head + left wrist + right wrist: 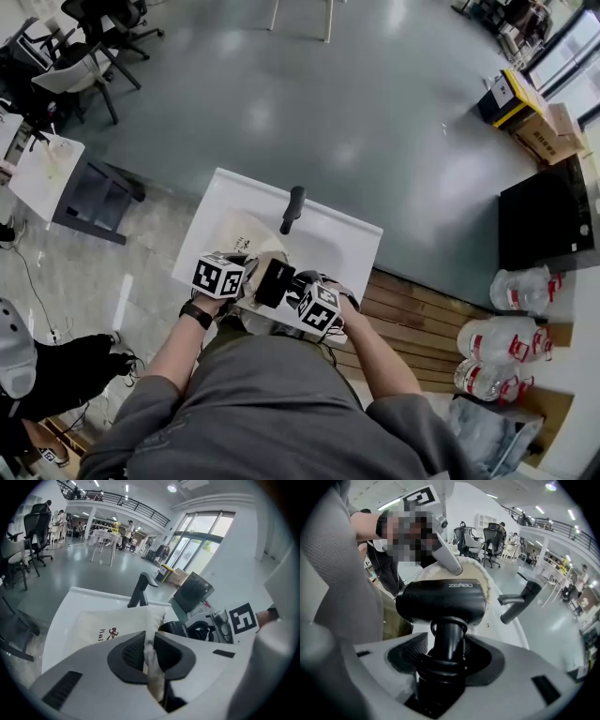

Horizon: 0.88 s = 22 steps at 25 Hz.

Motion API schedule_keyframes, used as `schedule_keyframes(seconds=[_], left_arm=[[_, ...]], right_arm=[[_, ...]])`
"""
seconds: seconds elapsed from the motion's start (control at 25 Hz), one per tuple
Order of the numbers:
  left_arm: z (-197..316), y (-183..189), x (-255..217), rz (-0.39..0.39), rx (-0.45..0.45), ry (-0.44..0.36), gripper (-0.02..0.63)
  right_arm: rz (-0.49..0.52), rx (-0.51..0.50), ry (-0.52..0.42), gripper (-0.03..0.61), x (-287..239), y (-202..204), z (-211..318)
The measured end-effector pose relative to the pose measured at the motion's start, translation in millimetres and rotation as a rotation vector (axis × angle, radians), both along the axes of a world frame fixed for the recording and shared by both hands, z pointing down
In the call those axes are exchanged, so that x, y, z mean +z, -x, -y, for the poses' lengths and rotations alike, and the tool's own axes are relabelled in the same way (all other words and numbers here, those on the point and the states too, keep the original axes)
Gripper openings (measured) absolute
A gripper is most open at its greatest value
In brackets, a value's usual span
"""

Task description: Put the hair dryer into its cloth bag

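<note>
While the left tool [149, 656] pinches the rim of the cloth bag [117, 623], the hair dryer [440, 603] hangs at its mouth.
The right tool [445, 660] is clamped round the dryer's handle, its barrel just in front of the opening (not yet inside, as far as I can judge). The bag rests on the white desk [352, 239]. Both pickups look done. Sliding the dryer in and letting go remain.
</note>
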<state>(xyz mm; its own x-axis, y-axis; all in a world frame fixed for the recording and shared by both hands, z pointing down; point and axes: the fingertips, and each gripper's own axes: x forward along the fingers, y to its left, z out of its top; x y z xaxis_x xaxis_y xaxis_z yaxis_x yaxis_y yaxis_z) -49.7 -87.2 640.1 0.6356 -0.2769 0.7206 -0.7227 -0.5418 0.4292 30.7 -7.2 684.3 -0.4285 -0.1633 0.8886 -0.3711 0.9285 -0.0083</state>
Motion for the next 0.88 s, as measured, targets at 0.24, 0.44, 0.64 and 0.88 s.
schedule_keyframes(seconds=[0.24, 0.44, 0.64, 0.88], left_arm=[[-8, -6, -1, -0.017, 0.025, 0.01, 0.021], [-16, -15, -1, -0.033, 0.073, 0.018, 0.021], [-30, -29, -4, -0.067, 0.161, 0.039, 0.021], [-41, -45, -7, -0.144, 0.223, 0.083, 0.02]], right_arm=[[-0.037, 0.055, 0.078, 0.236, 17, -1, 7], [-0.041, 0.137, 0.16, 0.236, 27, -5, 13], [-0.033, 0.226, 0.248, 0.238, 37, -4, 17], [-0.097, 0.259, 0.4, 0.238, 47, 2, 3]])
